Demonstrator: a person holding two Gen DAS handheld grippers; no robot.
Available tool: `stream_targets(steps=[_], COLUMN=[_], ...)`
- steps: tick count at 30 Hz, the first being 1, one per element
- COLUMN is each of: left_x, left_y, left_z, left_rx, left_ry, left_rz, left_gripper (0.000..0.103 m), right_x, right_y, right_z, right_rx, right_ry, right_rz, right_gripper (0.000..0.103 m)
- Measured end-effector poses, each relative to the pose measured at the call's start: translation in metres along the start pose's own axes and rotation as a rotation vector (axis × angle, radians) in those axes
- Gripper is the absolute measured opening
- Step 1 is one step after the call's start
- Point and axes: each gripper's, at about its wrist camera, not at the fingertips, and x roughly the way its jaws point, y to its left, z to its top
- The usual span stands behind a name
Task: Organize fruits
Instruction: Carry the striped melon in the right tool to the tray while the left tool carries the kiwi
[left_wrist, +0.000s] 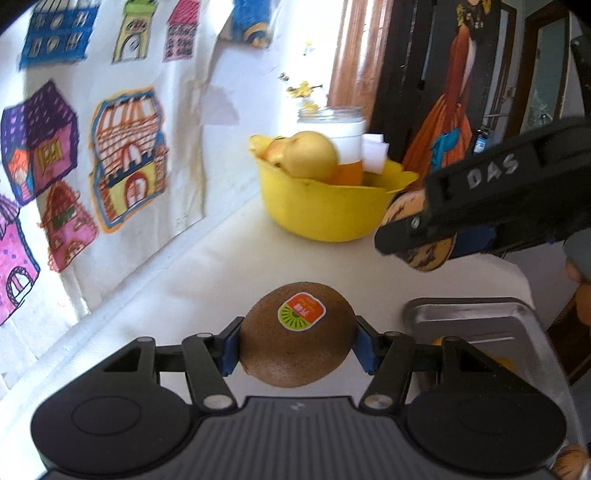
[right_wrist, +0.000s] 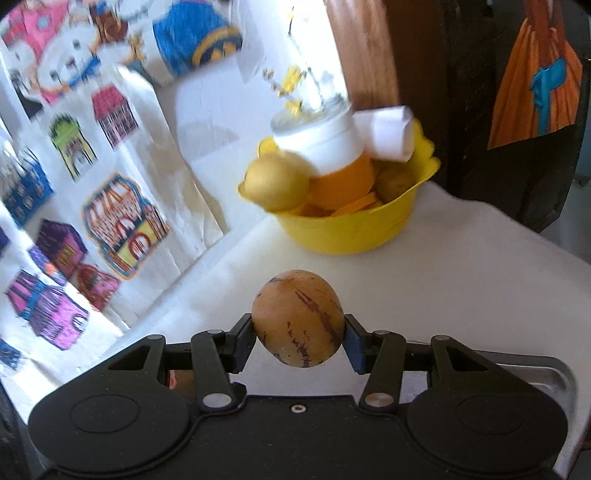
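the kiwi (left_wrist: 297, 338), brown with a round orange and green sticker on top, sits low in the centre of the left wrist view, pinched between the blue pads of the left gripper (left_wrist: 297, 345); both pads press its sides and it hangs clear of the white table (left_wrist: 207, 273) beneath. in the right wrist view, low centre, a tan melon (right_wrist: 298, 318) with dark purple streaks is clamped the same way in the right gripper (right_wrist: 298, 330), pads tight on either side, also off the table.

the same melon shows in the left wrist view at the right edge, partly covered by the black body of the right gripper, which reaches in from the right and bears the pale letters "das". it is just beside the rim of the yellow bowl (left_wrist: 325, 210), on the bowl's right.

the bowl stands on the table in the upper centre of both views. in it are a yellow pear (left_wrist: 310, 155), an orange (right_wrist: 343, 184) under a white cup (right_wrist: 325, 144), and folded white paper (right_wrist: 388, 133); more fruit lies deeper but is too blurred to name. a glass jar (left_wrist: 330, 114) with yellow flowers is behind the bowl.

a metal tray (left_wrist: 480, 314) lies at lower right of the left view. a cloth (left_wrist: 110, 147) with coloured house drawings fills the left side of both views.
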Motion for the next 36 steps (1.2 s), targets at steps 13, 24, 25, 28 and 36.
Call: stream_targets(steps=[13,24,25,28,36], left_x=[-0.026,-0.017,-0.014,-0.004,0.025], left_y=[-0.065,-0.110,-0.113,-0.119,-0.134], left_z=[-0.004,0.002,0.003,0.005,0.010], left_rx=[0.029,0.065,0.064,0.064,0.095], left_ry=[-0.026,-0.010,-0.006,0.005,0.038], left_rz=[-0.065,-0.115,-0.123,-0.143,-0.193], left_gripper=[0.064,0.064,0.064,0.064,0.064], right_x=[-0.104,-0.132,-0.132,-0.133,-0.122], right_y=[-0.046,-0.112,-0.116,-0.126,-0.136], right_z=[-0.029,-0.082,-0.086,-0.097,-0.127], right_rx=[0.015,0.034,0.032,0.017,-0.082], right_ry=[-0.090,-0.093,-0.095,-0.104,-0.118], right_rz=[-0.064,-0.100,-0.102,-0.106,-0.116], right_gripper=[0.052,0.052,0.052,0.052,0.052])
